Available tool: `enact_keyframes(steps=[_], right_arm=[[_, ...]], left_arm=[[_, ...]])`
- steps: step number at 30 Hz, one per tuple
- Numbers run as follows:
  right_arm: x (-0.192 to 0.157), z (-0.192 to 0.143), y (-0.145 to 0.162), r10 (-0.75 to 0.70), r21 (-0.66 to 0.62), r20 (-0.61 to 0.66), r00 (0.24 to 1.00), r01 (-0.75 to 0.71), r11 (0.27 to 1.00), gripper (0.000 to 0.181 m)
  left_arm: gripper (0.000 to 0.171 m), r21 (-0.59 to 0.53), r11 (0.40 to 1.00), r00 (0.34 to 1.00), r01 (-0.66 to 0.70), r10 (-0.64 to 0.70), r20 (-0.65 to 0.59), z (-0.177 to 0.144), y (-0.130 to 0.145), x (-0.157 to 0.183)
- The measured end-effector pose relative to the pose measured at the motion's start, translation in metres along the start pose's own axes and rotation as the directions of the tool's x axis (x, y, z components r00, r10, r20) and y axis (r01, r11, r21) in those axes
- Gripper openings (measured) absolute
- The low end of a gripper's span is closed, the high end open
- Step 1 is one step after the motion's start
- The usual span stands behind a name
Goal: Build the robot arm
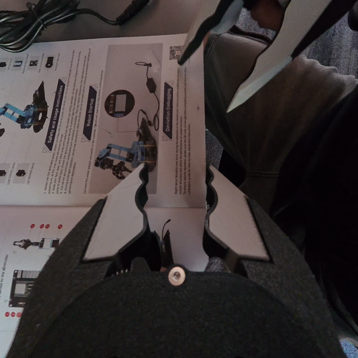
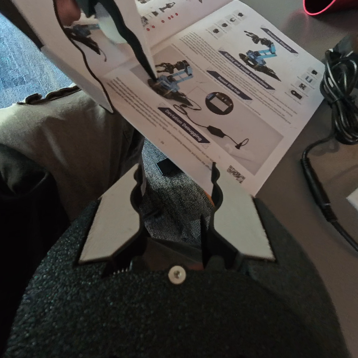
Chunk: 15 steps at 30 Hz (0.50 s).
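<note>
My left gripper (image 1: 175, 168) hangs with its fingers spread wide over the open printed booklet (image 1: 120, 120) on the grey table (image 1: 155, 21), one tip above the pictured blue arm, the other at the page's outer edge — nothing between them. My right gripper (image 2: 175, 168) is also parted and empty, its right finger (image 2: 214, 170) at the booklet's near edge — a bundled black cable (image 2: 341, 96) lies beside the page.
</note>
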State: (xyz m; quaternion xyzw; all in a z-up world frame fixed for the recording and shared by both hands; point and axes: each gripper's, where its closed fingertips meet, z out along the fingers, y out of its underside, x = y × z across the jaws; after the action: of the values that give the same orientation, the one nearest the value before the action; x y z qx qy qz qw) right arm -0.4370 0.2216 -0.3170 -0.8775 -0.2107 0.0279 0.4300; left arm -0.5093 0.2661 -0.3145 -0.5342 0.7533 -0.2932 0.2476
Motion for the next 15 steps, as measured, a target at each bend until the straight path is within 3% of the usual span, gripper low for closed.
enact_keyframes(steps=[2, 4, 6, 11, 15], right_arm=[[0.013, -0.007, 0.0, 0.031, 0.003, -0.016, 0.999, -0.031, 1.0, 0.075], [0.031, -0.018, 0.003, 0.087, 0.018, -0.024, 0.996, -0.087, 0.996, 0.072], [0.044, -0.026, 0.007, 0.148, 0.031, -0.01, 0.989, -0.148, 0.988, 0.073], [0.045, -0.02, 0.017, 0.148, 0.017, 0.04, 0.988, -0.149, 0.989, 0.069], [0.043, -0.017, 0.018, 0.11, 0.018, 0.029, 0.994, -0.11, 0.994, 0.064]], left_arm=[[0.05, 0.002, 1.0, 1.0, 0.007, -0.007, -0.01, -0.002, 0.0, 0.002], [0.024, 0.015, 1.0, 0.999, 0.012, -0.011, -0.033, -0.007, -0.002, 0.007], [0.025, 0.026, 1.0, 1.0, 0.01, -0.009, -0.012, -0.012, -0.005, 0.002], [0.049, 0.113, 0.993, 0.999, 0.025, -0.021, -0.033, -0.018, -0.04, -0.006], [0.072, 0.023, 0.996, 0.997, -0.081, 0.081, -0.014, 0.016, -0.047, -0.013]])
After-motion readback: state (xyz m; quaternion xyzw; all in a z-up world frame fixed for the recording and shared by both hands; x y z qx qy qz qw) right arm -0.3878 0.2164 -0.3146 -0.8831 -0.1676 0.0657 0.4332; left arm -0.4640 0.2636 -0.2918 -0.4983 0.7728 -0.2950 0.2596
